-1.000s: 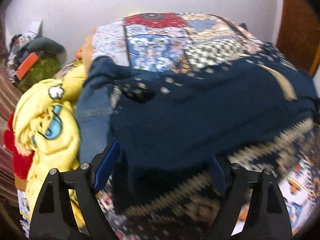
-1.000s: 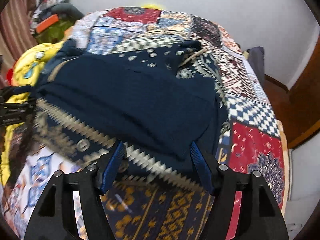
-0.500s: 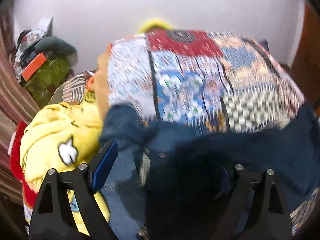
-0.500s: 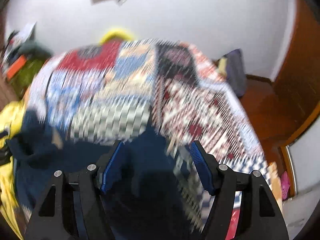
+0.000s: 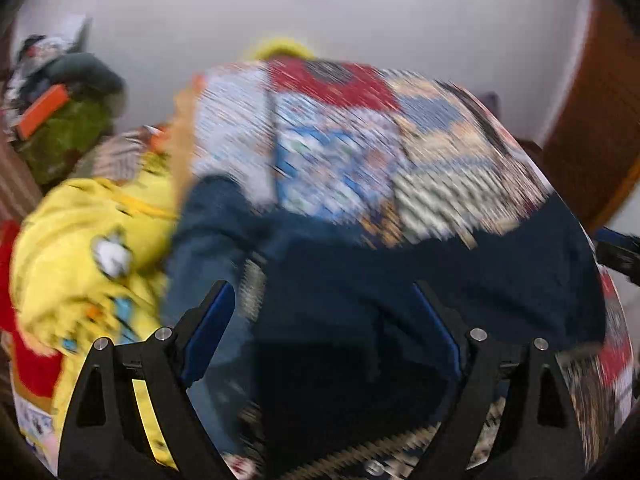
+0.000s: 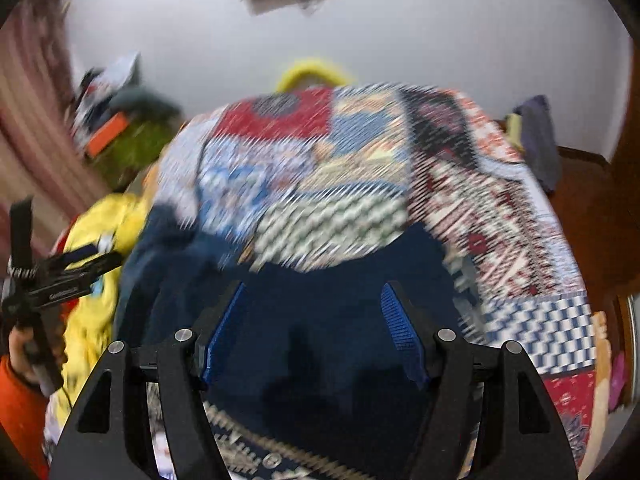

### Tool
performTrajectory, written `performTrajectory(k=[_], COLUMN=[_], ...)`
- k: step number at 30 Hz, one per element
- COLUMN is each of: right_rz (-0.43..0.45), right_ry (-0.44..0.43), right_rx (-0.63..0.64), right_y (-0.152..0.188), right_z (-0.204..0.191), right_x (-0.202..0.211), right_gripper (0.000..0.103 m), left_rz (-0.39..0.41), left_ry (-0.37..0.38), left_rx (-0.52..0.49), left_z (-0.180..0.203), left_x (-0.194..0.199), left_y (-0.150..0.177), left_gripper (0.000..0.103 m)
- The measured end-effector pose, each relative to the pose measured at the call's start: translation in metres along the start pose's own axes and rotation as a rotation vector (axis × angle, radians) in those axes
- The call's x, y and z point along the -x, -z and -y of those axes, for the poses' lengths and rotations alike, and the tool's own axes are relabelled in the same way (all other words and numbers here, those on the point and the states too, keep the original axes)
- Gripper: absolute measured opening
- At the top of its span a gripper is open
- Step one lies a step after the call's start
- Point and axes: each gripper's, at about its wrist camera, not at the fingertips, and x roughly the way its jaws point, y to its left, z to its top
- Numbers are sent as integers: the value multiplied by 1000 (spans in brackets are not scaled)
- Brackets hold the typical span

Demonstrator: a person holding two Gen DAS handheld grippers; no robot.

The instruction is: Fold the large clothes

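Observation:
A large navy blue garment with a cream zigzag band lies spread on a patchwork bedspread; it also shows in the right wrist view. My left gripper is open, its jaws wide apart over the garment's left part. My right gripper is open and empty over the garment's middle. The left gripper also appears at the left edge of the right wrist view. Both views are motion-blurred.
A yellow printed garment and something red are piled at the bed's left edge. Clutter with an orange box sits by the back wall. A wooden door stands at the right. Dark cloth lies past the bed's right side.
Both grippers have tilted up and moved forward over the navy garment, so the wall and far bedspread fill the views. Both stay open.

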Motion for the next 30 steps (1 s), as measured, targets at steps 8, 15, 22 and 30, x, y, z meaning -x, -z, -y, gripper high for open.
performTrajectory(k=[8, 15, 22, 30], right_rz=[-135, -94, -101, -136], right_ry=[8, -7, 197, 332], right_rx=[152, 95, 122, 14], right_y=[47, 68, 94, 119], right_z=[-21, 17, 36, 65], right_x=[-49, -31, -3, 30], right_gripper=[66, 68, 69, 69], left_rz=[-71, -22, -75, -27], left_ry=[-50, -110, -211, -216], left_rx=[-126, -99, 29, 247], left_z=[40, 7, -46, -98], left_x=[-40, -28, -14, 44], left_y=[58, 91, 122, 147], left_gripper=[91, 95, 95, 95])
